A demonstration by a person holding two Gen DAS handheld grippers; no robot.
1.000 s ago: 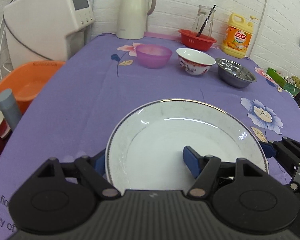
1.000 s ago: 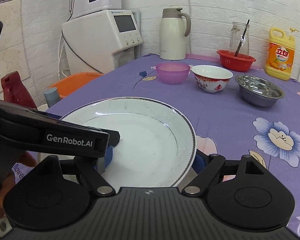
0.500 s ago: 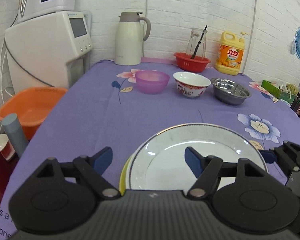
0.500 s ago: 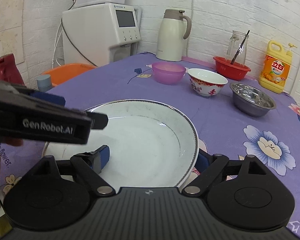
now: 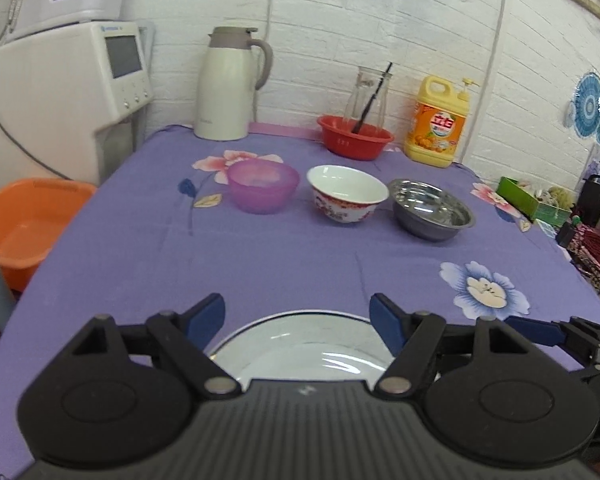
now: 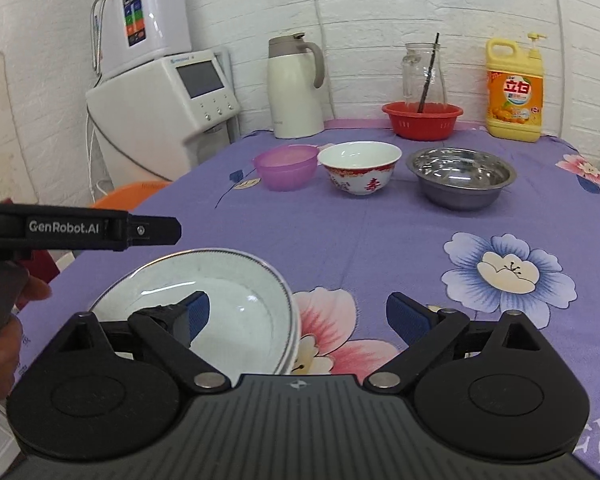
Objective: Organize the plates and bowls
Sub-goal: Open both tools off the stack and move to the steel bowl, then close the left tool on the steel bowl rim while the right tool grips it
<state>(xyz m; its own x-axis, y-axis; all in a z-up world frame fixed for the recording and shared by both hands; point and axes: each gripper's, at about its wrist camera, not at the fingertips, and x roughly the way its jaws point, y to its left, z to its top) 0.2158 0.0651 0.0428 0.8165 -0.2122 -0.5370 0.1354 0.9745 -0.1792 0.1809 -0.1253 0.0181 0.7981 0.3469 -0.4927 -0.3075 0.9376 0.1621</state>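
A white plate (image 5: 300, 344) with a thin dark rim lies on the purple cloth at the near edge, and a second rim shows just under it (image 6: 295, 344). My left gripper (image 5: 296, 316) hovers open above the plate's far edge, nothing between its pads. My right gripper (image 6: 300, 314) is open too. Its left fingertip (image 6: 196, 312) is over the plate (image 6: 228, 288) and its right one over the cloth. Farther back stand a purple bowl (image 5: 263, 186), a white bowl with a red pattern (image 5: 346, 194) and a steel bowl (image 5: 432, 208) in a row.
Along the wall stand a cream jug (image 5: 228, 88), a red basket (image 5: 355, 138) holding a glass jar, and a yellow detergent bottle (image 5: 438, 124). A white appliance (image 5: 60, 96) and an orange basin (image 5: 24, 216) are off the table's left side. A hand (image 6: 4, 340) holds the left gripper.
Both grippers have drawn back and risen from the plate, so it now sits low in each view. The right gripper has shifted to the right, off the plate's middle.
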